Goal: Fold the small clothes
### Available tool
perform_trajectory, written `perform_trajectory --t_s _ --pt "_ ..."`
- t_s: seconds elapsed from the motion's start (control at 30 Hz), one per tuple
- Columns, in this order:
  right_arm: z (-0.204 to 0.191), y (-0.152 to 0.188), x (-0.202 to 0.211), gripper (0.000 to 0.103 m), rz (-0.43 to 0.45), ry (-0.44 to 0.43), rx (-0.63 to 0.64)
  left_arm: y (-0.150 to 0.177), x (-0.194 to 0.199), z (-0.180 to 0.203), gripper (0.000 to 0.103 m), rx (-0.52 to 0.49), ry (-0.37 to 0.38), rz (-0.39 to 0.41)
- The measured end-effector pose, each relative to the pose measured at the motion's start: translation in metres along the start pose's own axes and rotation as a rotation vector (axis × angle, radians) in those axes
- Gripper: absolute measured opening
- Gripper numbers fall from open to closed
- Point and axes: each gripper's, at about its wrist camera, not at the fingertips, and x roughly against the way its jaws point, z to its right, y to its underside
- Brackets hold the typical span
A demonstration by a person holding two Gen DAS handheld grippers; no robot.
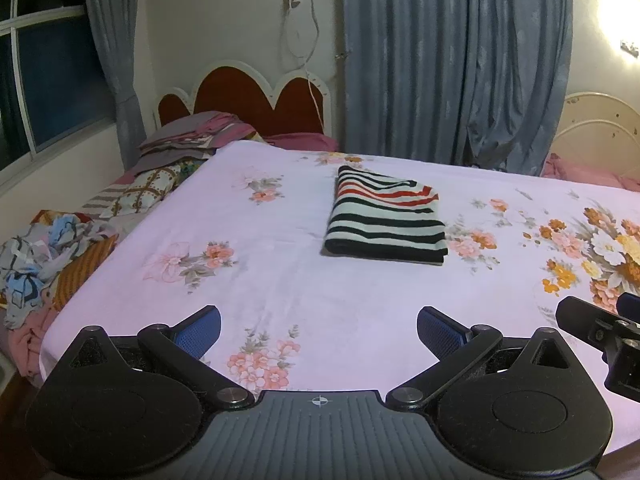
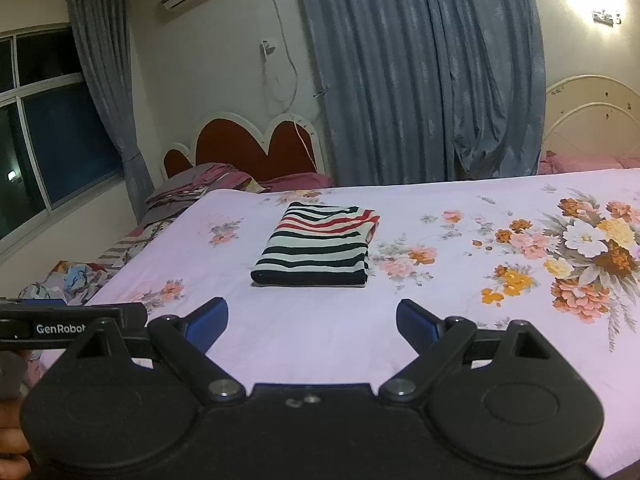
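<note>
Both grippers, left and right, are shown spread wide and empty at the lower frame edge, while the folded striped shirt, judged soft, light and best pinched at an edge, lies centre-frame on the bedsheet.

Folded garment on bedsheet, mid-bed; clothes heap left; curtain behind.

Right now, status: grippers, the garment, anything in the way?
Left gripper open, empty. Right gripper open, empty. Striped shirt folded, flat on floral bedsheet, beyond both grippers, untouched. Nothing between.
</note>
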Motion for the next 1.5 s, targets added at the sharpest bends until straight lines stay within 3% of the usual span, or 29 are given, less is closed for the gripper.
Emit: perform_trajectory --t_s 0.97,1.3,1.4,1.5 --pt "0.013 -0.002 -0.024 0.091 -0.047 0.015 -0.018 -0.004 -0.031 0.017 0.103 0.007 0.018 -0.052" --pt "0.022 -0.003 -0.056 0.091 -0.089 0.014 -0.042 -0.013 -0.075 0.025 0.103 0.0 0.036 -0.121" --pt "0.026 -0.004 -0.073 0.091 -0.11 0.02 -0.05 -0.015 -0.092 0.025 0.103 0.025 0.065 -0.103" --pt "0.032 -0.004 -0.093 0.091 -0.138 0.031 -0.061 -0.021 -0.117 0.026 0.103 0.018 0.041 -0.103"
